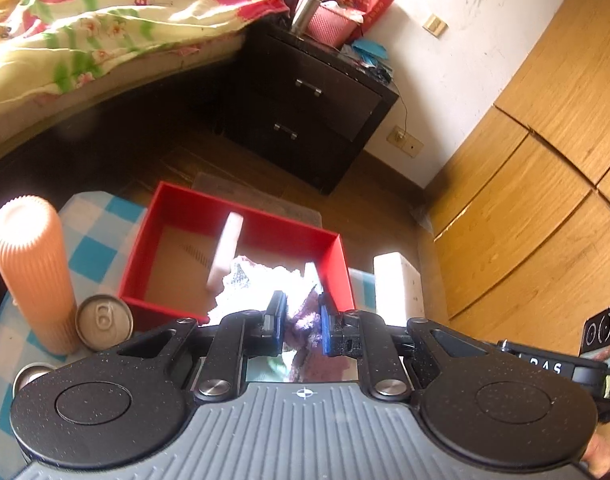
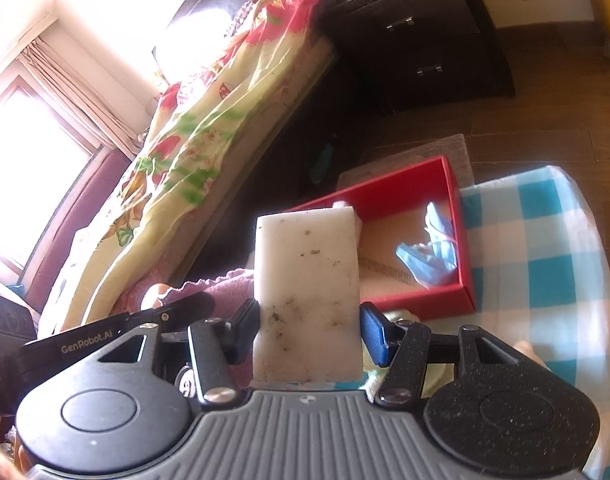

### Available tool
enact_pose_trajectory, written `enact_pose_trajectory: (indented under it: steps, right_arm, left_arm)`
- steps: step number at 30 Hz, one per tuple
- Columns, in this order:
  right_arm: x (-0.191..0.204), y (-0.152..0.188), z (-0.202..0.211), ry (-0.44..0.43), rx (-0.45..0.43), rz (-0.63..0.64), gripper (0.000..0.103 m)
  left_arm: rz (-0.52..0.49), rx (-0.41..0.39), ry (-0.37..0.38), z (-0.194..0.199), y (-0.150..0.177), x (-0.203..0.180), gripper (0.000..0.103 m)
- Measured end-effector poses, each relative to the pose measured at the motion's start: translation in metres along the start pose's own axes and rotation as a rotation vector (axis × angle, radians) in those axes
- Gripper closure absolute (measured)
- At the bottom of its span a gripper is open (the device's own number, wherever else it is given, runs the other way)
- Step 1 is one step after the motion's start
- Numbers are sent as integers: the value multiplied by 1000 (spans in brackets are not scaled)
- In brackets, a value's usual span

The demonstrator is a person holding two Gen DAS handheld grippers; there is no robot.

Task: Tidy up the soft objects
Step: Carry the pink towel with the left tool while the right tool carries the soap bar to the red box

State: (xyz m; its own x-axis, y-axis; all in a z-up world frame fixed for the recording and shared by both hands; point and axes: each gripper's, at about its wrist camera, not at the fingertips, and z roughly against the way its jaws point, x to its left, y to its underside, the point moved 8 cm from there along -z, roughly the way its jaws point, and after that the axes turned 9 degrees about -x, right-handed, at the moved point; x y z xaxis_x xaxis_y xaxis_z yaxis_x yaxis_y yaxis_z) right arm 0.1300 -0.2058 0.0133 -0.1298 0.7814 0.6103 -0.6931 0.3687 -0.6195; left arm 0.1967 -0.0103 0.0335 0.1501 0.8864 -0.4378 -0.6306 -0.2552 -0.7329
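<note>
An open red box [image 1: 241, 216] stands on the blue-checked table [image 1: 101, 236]. My left gripper [image 1: 301, 320] is shut on a purple and white cloth [image 1: 305, 326] at the box's near edge. A pale pink bar [image 1: 225, 252] is blurred over the box. My right gripper [image 2: 309, 328] is shut on a white, dirt-speckled sponge block [image 2: 307, 292], held upright; the block also shows in the left wrist view [image 1: 397, 284]. In the right wrist view the red box [image 2: 461, 240] holds a blue crumpled item [image 2: 429, 256].
An orange ribbed cylinder [image 1: 33, 268] and a metal can [image 1: 104, 322] stand on the table at left. A dark nightstand [image 1: 305, 108], a bed with a floral quilt [image 1: 85, 28] and wooden cabinets [image 1: 545, 160] surround the table.
</note>
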Motion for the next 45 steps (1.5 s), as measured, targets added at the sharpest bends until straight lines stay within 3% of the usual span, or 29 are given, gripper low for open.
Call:
enact_pose_trajectory:
  steps: [10, 18, 27, 40, 45]
  right_arm:
    - [7, -13, -15, 49, -14, 62, 71]
    - [9, -18, -29, 76, -11, 93, 71]
    - [23, -23, -43, 126, -19, 220, 71]
    - [26, -46, -62, 182, -89, 312, 71]
    - [9, -42, -83, 239, -42, 338, 71]
  left_arm:
    - [-15, -13, -91, -15, -15, 11, 87]
    - [-23, -16, -121, -27, -21, 16, 87]
    - [-43, 12, -168, -41, -16, 24, 87]
    - [-115, -19, -242, -66, -31, 26, 85]
    - [-157, 2, -281, -83, -27, 29, 85]
